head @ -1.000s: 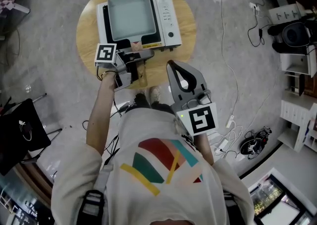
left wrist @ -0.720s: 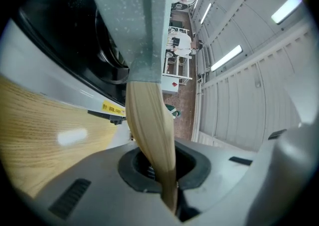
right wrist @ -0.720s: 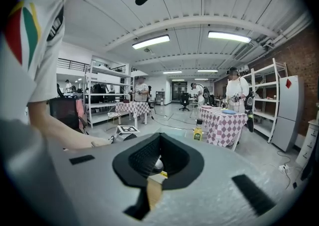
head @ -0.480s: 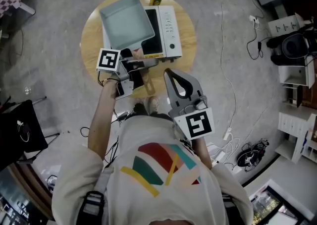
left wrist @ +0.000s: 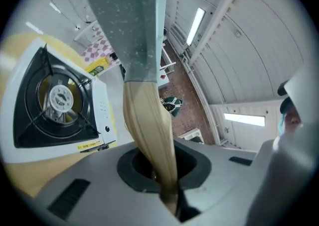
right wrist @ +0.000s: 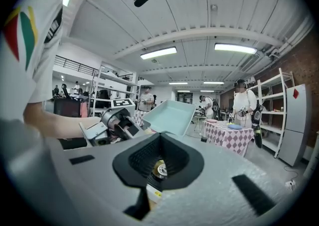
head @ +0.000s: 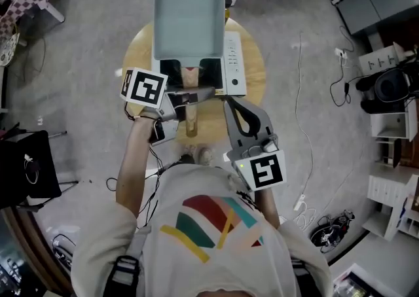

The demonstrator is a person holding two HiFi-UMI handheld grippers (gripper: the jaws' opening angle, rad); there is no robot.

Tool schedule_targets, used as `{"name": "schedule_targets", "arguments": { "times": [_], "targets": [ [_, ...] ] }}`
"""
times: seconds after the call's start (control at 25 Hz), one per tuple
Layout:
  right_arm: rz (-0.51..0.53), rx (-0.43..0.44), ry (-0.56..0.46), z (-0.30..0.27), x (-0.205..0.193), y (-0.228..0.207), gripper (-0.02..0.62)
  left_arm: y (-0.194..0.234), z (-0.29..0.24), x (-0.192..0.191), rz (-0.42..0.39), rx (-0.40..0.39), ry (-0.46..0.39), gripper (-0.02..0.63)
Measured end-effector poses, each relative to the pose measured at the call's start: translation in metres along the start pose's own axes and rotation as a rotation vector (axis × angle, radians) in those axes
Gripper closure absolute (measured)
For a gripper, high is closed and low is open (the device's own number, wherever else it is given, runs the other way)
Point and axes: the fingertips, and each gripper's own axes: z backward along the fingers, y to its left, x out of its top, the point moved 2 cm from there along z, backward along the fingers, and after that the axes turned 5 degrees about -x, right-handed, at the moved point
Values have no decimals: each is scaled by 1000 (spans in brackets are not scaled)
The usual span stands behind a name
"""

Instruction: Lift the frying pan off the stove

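Starting closest in: got the right claw [head: 229,101] pinched together on nothing, just parked beside the action. Right next to it, got the left claw [head: 191,95] clamped tight on the wooden handle [head: 190,122] of the frying pan [head: 188,17] — no gap around the wood in the left gripper view. Further out, seeing the pan raised up in the air, well clear of the stove [head: 234,60], with the bare burner [left wrist: 59,98] exposed down on the round counter [head: 256,80]. So basically calling the lift done — pan off the stove, touching nothing but the claw. Left to do, probably: just hold steady or carry it off somewhere, minding a long pan hanging off one narrow grip.
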Motion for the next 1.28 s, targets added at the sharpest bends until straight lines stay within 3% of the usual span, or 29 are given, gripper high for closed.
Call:
{"name": "schedule_targets", "arguments": {
  "times": [0.2, 0.4, 0.64, 1.04, 1.28],
  "targets": [
    [63, -19, -122, -3, 36, -12, 597, -49, -1, 24, -167, 12, -2, 593],
    [74, -101, -228, 1, 78, -25, 597, -98, 5, 41, -321, 19, -54, 593],
    [59, -120, -343, 19, 114, -34, 597, -150, 13, 36, -453, 49, -79, 592],
    [139, -75, -408, 33, 131, -5, 597, -176, 47, 3, -572, 227, -172, 592],
    [137, -62, -433, 38, 135, 5, 597, -184, 55, -13, -595, 274, -212, 592]
  ]
}}
